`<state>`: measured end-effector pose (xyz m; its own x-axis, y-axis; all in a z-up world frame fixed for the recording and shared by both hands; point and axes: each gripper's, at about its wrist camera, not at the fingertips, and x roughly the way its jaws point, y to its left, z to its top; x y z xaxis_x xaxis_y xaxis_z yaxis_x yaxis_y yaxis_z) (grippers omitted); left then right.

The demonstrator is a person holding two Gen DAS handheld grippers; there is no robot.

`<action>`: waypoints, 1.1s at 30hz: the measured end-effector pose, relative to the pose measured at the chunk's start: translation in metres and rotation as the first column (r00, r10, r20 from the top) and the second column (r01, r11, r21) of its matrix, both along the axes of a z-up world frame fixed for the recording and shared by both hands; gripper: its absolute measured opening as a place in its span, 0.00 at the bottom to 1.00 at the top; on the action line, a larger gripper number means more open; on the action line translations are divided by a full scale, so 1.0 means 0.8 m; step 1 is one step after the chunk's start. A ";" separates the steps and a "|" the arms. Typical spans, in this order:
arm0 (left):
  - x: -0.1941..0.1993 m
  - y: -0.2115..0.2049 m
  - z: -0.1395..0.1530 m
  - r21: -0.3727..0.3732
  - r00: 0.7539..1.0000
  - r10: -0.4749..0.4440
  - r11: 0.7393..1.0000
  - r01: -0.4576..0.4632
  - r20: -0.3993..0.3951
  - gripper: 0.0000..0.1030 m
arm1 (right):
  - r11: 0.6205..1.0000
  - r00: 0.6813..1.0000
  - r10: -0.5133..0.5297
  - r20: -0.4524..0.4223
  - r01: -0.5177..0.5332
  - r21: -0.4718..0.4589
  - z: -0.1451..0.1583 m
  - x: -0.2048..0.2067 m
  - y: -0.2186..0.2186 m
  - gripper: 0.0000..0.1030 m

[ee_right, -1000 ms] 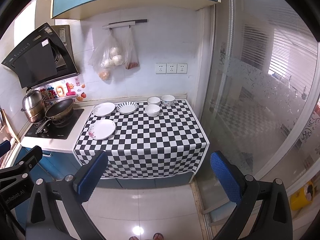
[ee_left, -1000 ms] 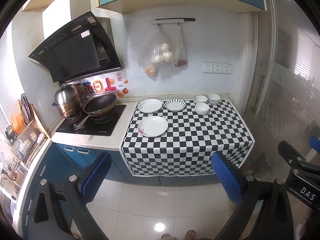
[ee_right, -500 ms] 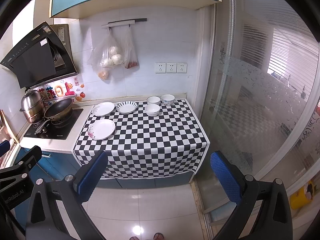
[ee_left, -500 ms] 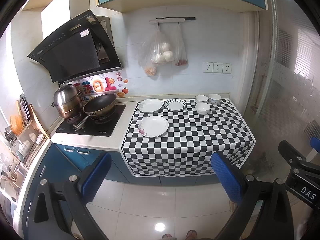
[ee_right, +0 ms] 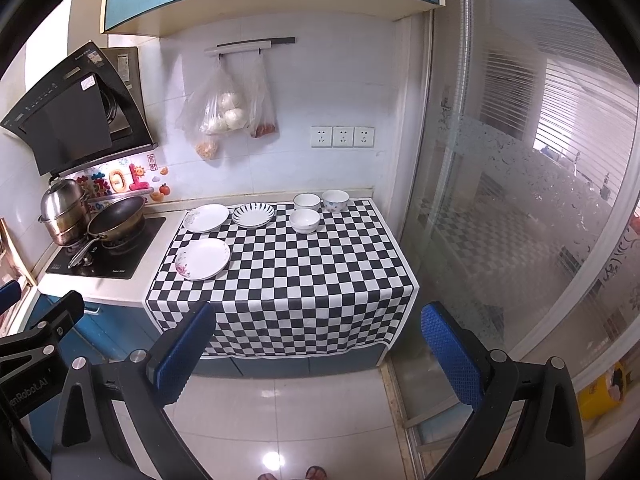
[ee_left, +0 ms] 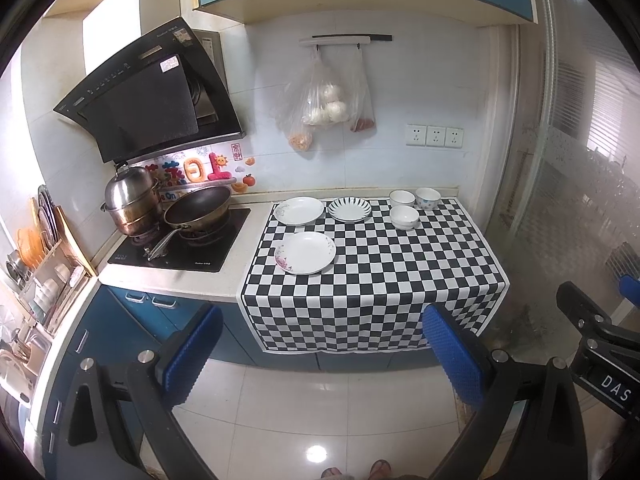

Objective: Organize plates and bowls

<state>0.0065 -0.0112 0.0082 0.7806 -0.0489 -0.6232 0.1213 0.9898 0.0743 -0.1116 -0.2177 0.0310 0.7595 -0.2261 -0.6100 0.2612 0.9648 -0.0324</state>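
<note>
On a counter under a checkered cloth (ee_left: pixel 380 280) (ee_right: pixel 304 276) lie three plates: a floral one in front (ee_left: pixel 305 253) (ee_right: pixel 203 258), a white one behind it (ee_left: pixel 299 211) (ee_right: pixel 206 218), and a striped one (ee_left: pixel 350 209) (ee_right: pixel 253 215). Three small white bowls (ee_left: pixel 404 216) (ee_right: pixel 305 220) stand at the back right. My left gripper (ee_left: pixel 320 356) and right gripper (ee_right: pixel 316 352) are both open and empty, held well back from the counter above the floor.
A stove with a wok (ee_left: pixel 198 210) and a steel pot (ee_left: pixel 132 204) is left of the cloth. A dish rack (ee_left: pixel 44 264) stands at far left. Plastic bags (ee_left: pixel 324 108) hang on the wall. A glass sliding door (ee_right: pixel 520 200) is on the right.
Both views have shifted only slightly; the counter looks a little nearer. Nothing on the counter has moved and both grippers stay open.
</note>
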 end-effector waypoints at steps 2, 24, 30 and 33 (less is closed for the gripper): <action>0.000 0.001 0.000 -0.002 1.000 -0.001 1.000 0.001 0.001 0.99 | 1.000 1.000 0.000 0.000 0.000 -0.002 0.001 0.001 0.000 1.00; -0.004 0.004 0.004 -0.007 1.000 -0.002 1.000 0.002 0.017 0.99 | 1.000 1.000 -0.009 0.022 0.009 0.009 0.005 -0.004 0.002 1.00; 0.001 0.006 0.004 -0.017 1.000 -0.004 1.000 0.005 0.029 0.99 | 1.000 1.000 -0.017 0.024 0.016 0.023 0.005 0.002 0.004 1.00; 0.015 0.010 0.002 -0.008 0.999 0.008 1.000 -0.008 0.045 0.99 | 0.999 0.999 -0.025 0.027 0.024 0.048 0.000 0.012 0.006 1.00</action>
<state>0.0188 -0.0029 0.0098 0.8083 -0.0473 -0.5869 0.1102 0.9913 0.0719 -0.1020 -0.2130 0.0309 0.7710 -0.2159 -0.5992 0.2847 0.9584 0.0211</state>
